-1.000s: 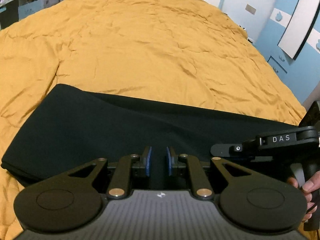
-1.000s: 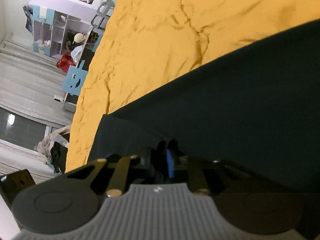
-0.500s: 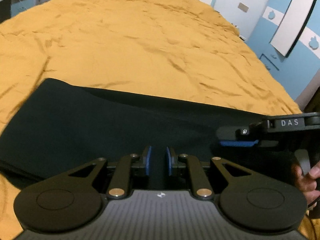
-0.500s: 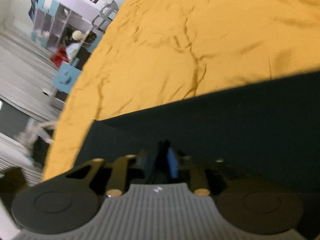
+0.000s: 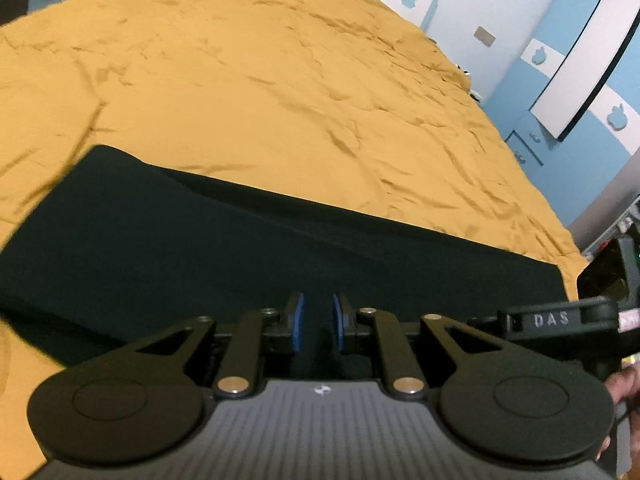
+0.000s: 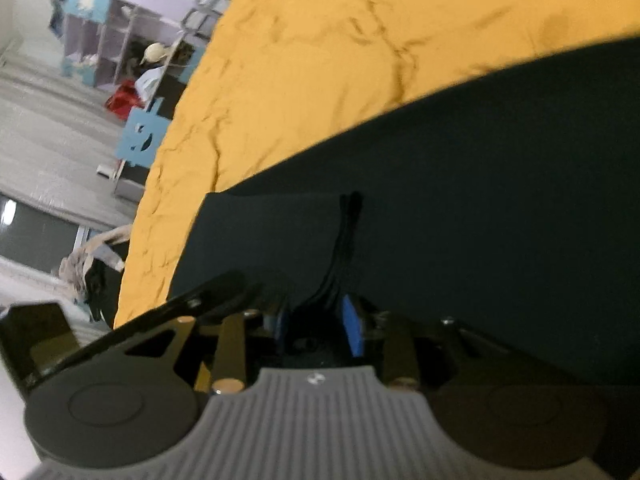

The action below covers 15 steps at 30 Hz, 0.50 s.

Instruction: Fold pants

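Black pants lie in a long folded band across the orange bed cover. My left gripper is over the near edge of the pants, its blue pads a small gap apart with dark fabric between them; the grip itself is hard to read. My right gripper is partly open around a pinched ridge of the black pants, which rises between its blue pads. The right gripper also shows at the right edge of the left wrist view.
The orange bed cover fills the far side in both views. Blue and white wall panels stand past the bed's right end. Shelves with clutter and a blue chair stand beyond the bed's left end.
Both grippers have shifted over the pants. The right gripper's pads now stand wider apart, with a bunched fold of fabric showing between them. The left pads keep the same gap.
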Each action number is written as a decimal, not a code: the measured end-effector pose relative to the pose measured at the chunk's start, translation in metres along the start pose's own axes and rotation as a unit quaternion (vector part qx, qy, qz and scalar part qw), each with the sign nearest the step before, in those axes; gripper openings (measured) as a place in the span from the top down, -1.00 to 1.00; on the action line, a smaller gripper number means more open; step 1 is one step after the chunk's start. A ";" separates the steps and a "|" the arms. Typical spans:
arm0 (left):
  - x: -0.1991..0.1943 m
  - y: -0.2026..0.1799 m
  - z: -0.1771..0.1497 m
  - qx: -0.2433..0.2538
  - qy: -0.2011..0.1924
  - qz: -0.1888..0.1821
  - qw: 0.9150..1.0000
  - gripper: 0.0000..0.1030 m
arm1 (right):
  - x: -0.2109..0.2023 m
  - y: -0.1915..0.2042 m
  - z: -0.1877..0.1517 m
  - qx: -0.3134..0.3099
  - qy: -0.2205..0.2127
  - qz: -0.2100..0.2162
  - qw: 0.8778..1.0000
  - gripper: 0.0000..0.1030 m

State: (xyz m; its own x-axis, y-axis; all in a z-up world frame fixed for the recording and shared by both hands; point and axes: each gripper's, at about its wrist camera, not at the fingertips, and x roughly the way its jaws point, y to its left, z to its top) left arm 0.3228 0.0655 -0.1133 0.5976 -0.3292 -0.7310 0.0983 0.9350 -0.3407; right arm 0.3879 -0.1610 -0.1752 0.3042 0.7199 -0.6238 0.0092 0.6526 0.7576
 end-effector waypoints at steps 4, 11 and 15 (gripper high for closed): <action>-0.003 0.008 -0.001 -0.011 -0.001 0.009 1.000 0.68 | 0.015 -0.011 0.005 0.047 0.001 0.027 0.999 0.52; -0.018 0.017 0.000 -0.028 -0.020 0.013 0.999 0.69 | 0.033 -0.013 0.015 0.094 0.003 0.054 0.994 0.95; -0.037 0.023 0.002 -0.033 -0.043 0.031 0.998 0.68 | 0.013 0.026 0.018 0.023 -0.015 0.044 0.999 1.00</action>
State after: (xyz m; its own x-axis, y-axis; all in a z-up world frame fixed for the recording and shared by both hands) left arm 0.3045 0.0998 -0.0928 0.6678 -0.2551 -0.6992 0.0081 0.9419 -0.3359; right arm 0.4093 -0.1390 -0.1607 0.3341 0.7659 -0.5493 0.0247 0.5755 0.8175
